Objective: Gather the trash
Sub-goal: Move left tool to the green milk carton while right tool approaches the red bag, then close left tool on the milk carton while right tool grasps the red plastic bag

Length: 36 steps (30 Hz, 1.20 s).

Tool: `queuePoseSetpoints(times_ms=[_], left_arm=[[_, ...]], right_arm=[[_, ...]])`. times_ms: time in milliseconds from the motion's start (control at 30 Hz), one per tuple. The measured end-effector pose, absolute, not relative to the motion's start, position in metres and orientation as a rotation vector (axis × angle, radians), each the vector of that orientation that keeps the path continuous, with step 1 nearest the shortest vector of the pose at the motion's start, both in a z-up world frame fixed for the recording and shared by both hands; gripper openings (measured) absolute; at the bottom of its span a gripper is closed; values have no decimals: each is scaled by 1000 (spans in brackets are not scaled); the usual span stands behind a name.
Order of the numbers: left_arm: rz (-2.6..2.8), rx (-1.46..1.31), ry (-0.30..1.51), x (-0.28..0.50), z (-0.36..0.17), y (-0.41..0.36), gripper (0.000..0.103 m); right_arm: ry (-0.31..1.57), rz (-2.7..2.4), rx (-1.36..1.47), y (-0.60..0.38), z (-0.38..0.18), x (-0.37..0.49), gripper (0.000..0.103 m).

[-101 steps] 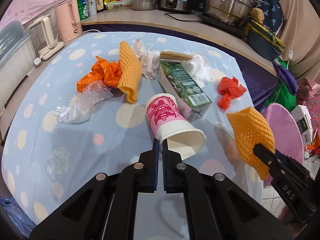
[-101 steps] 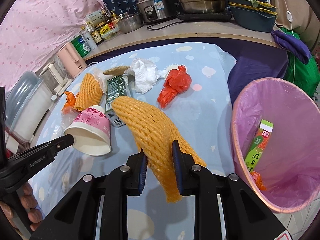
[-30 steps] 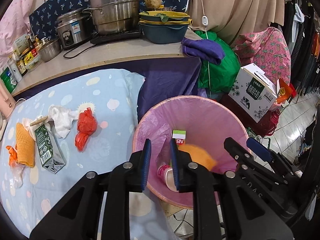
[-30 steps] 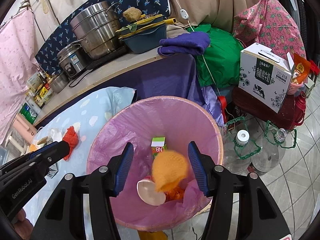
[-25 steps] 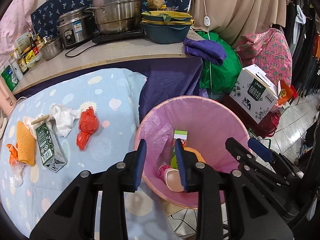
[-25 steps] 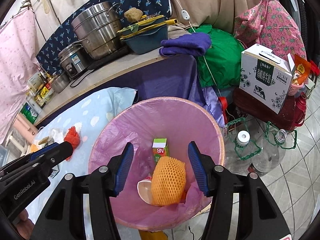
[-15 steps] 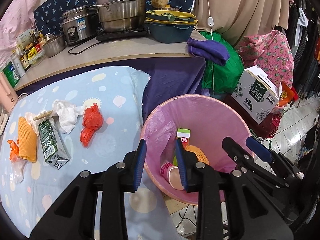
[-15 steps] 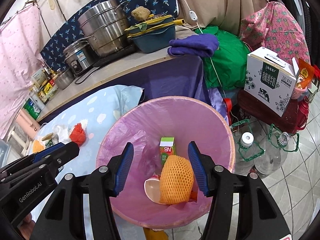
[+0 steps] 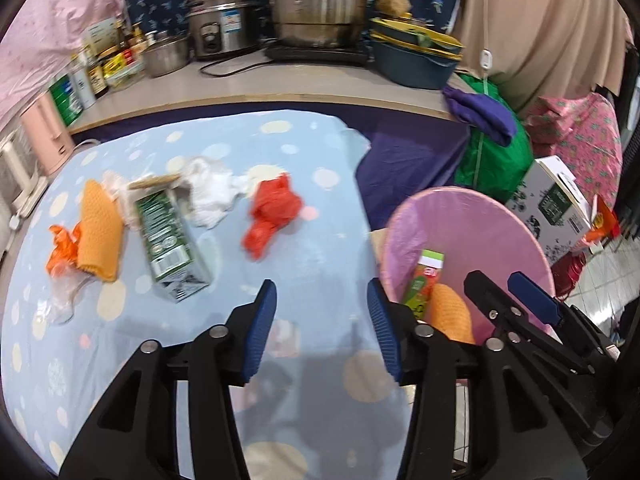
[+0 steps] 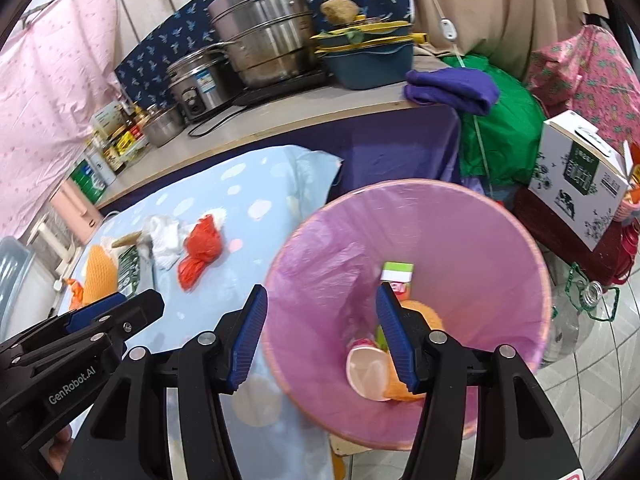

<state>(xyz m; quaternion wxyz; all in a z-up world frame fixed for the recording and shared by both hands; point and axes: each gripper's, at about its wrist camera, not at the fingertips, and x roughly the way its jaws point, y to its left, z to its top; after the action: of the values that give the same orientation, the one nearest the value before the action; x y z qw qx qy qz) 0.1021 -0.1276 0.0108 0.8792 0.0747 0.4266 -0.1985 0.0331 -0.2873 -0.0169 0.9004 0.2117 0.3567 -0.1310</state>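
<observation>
Swung tableward, left hand-held gripper (image 9: 322, 326) just opened, empty.

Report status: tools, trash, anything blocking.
Left tool open, just widened, empty. Right tool open, empty, over bin. Cup binned; red bag, carton on table. Nothing blocking.

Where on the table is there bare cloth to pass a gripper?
Bare cloth lies between the red bag and the pink bin, and along the near edge before the green carton. Crowded around the carton, orange net and white tissue.
</observation>
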Motion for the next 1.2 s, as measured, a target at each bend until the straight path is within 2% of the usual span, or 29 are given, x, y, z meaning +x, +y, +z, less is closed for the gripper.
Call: queuePoseSetpoints(times_ms=[100,433,800,867,933,1000,1033,1200], left_arm=[[-339,136,895,109,7,-105,66],[-148,20,934,144,-8,-42,87],[-131,-29,987,198,-34,-38,87],[-131,-30,998,207,-40,-38,85],[-131,-34,1013,213,-45,-37,72],[-147,-45,1048,218,-52,-33,64],[-156,-58,1058,219,-54,-31,55],[-159,-66,1058,214,-55,-18,46]], right_arm=[[751,-234,417,-269,-17,45,55],[792,-138,363,-225,-22,81,55],[826,-113,343,-209,-33,114,55],[830,-115,343,-209,-35,120,55],[832,-116,344,-209,-36,126,55],[830,-116,345,-209,-36,133,55],[830,-115,346,-209,-36,136,55],[820,-101,344,-206,-35,158,55]])
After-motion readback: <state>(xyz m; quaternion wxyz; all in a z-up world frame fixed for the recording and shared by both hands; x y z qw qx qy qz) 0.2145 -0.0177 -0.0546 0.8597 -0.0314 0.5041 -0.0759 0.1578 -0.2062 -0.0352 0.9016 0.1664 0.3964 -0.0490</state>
